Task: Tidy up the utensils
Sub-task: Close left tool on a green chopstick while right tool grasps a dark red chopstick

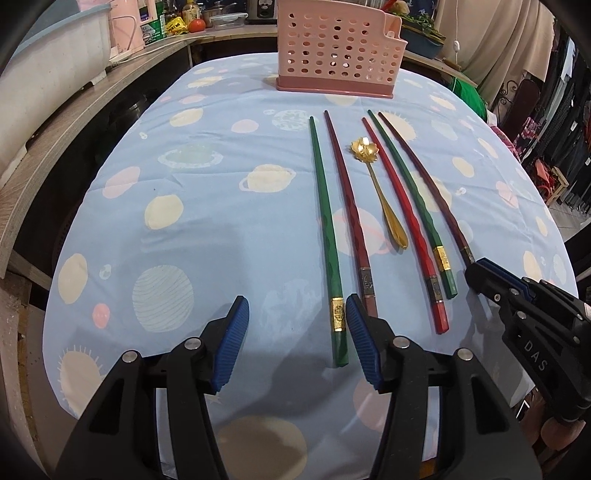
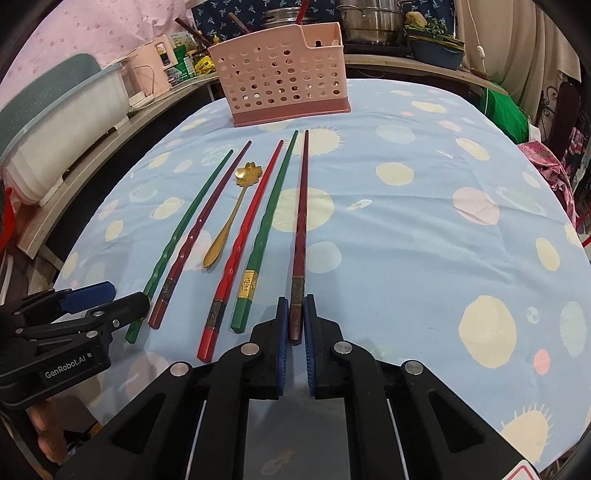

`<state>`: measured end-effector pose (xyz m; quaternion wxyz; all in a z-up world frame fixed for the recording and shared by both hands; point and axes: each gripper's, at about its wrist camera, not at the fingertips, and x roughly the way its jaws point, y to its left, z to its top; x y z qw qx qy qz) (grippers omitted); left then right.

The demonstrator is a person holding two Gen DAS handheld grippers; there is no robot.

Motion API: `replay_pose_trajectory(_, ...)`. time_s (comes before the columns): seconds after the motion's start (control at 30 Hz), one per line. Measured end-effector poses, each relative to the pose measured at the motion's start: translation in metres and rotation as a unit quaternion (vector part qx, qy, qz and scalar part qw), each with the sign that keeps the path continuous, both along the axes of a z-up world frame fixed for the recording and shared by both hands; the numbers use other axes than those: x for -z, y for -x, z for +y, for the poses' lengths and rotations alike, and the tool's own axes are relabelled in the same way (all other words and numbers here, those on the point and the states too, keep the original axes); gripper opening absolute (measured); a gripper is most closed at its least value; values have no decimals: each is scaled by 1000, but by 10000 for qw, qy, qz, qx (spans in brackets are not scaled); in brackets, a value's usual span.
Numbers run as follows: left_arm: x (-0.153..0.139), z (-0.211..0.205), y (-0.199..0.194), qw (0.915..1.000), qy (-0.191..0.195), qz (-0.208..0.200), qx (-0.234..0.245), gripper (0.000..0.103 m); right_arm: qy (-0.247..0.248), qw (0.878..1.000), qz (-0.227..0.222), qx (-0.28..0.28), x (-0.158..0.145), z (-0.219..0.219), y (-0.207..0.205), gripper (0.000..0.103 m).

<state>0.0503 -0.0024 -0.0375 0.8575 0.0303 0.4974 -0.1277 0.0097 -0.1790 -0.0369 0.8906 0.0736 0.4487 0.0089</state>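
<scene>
Several chopsticks and a gold flower spoon (image 1: 380,188) lie in a row on the blue tablecloth (image 1: 207,221). A pink perforated utensil basket (image 1: 338,51) stands at the far end. My left gripper (image 1: 297,317) is open, and the thick end of the leftmost green chopstick (image 1: 327,236) lies between its fingers. My right gripper (image 2: 294,314) is shut on the thick end of the rightmost dark red chopstick (image 2: 301,221), which rests on the cloth. The right gripper also shows in the left wrist view (image 1: 480,273).
A dark red chopstick (image 1: 349,206), a bright red chopstick (image 1: 402,221) and a second green chopstick (image 1: 410,199) lie between the two gripped ends. A wooden shelf (image 1: 74,122) with a white tub runs along the left. Pots stand behind the basket (image 2: 369,18).
</scene>
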Motion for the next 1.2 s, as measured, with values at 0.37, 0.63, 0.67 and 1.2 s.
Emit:
replay_pose_trajectory(0.37,0,-1,3,10000,-65,-24,15,50,-8,10000,-1,4,0,0,0,8)
replay_pose_trajectory(0.63,0,2,2,10000,-21,-33,-16,30,-7,10000,-3,4,0,0,0,8)
replay_pose_trajectory(0.67,0,2,2,10000,-7,-28,-19,28,-7,10000,-3,4,0,0,0,8)
replay_pose_trajectory(1.2,-2,6,-1,9998,163,105,-18,8,-119,9999,32,55,-2,-5,2,7)
